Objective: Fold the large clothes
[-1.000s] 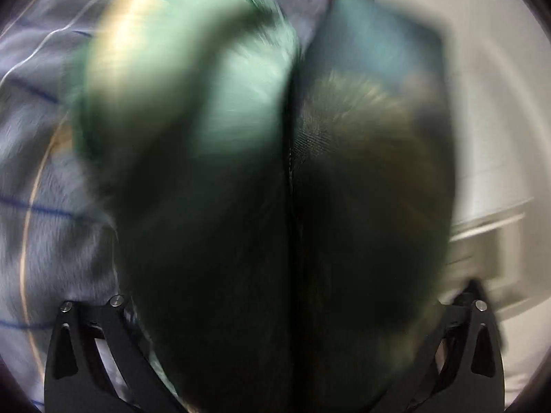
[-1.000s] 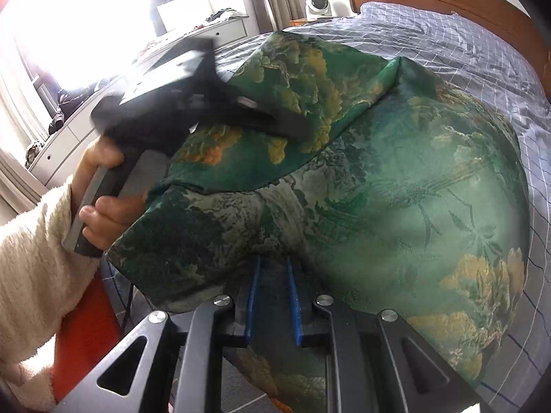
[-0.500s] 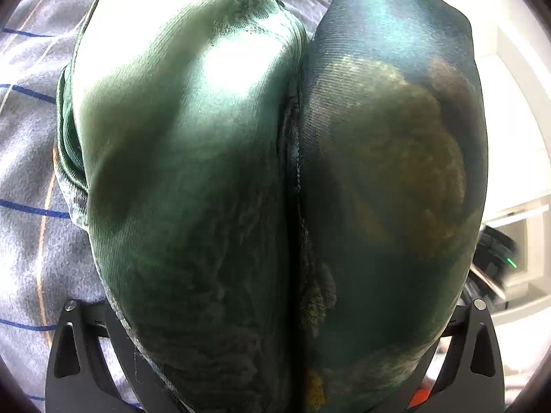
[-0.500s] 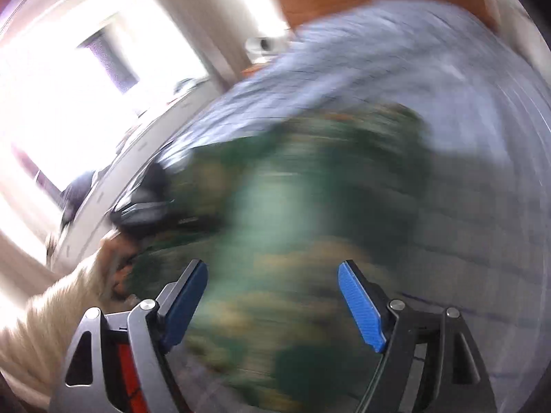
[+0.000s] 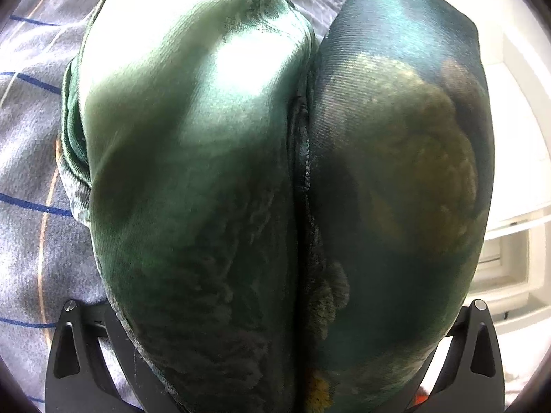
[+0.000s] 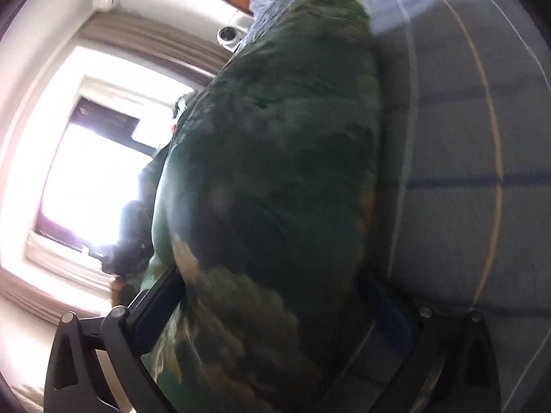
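The green garment (image 6: 275,179) is held bunched in the left claw (image 5: 299,361) above the bed (image 6: 465,130), while the right claw (image 6: 275,313), jaws just opened wide, is straddled over its lengthwise fold without gripping.

Garment (image 6: 275,172) apparently on bed (image 6: 465,137)

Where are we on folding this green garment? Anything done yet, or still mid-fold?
Done: the green garment already looks doubled over into a bulky bundle on the checked bedsheet.
In hand: fabric drapes over the left gripper, hiding its fingers, so its grip cannot be judged. The right gripper has just been opening; cloth lies between its spread fingers.
Left: flattening the puffy bundle and any last fold.
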A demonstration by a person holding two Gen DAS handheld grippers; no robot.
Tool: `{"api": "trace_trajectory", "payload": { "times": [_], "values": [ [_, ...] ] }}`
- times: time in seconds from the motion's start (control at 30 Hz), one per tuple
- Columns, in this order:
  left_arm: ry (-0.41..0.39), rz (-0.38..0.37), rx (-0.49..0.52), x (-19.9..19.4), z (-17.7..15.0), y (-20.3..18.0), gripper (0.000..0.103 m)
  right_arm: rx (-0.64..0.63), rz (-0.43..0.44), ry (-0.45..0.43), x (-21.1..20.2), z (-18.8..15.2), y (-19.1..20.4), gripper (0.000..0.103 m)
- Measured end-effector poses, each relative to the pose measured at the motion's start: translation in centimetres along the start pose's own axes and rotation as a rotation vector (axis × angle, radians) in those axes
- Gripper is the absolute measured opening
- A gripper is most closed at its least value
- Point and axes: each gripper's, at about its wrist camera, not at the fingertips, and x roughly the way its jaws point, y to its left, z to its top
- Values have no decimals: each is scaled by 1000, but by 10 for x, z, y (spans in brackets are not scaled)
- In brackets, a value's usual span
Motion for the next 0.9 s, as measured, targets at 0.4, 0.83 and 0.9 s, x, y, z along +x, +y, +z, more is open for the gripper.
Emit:
{"api": "trace_trajectory", "payload": {
  "times": [0.4,0.83,0.9],
  "values": [
    [-195,-19,119,-75,-22,-71,66,-312,18,-142,-78,-2,90,67],
    [-252,45,200,-46,124,-136,66,-328,77,-242,-71,152,76,67],
    [-234,58,185,-24,144,-130,66,-300,80,-226,-62,170,57,67]
  ]
}}
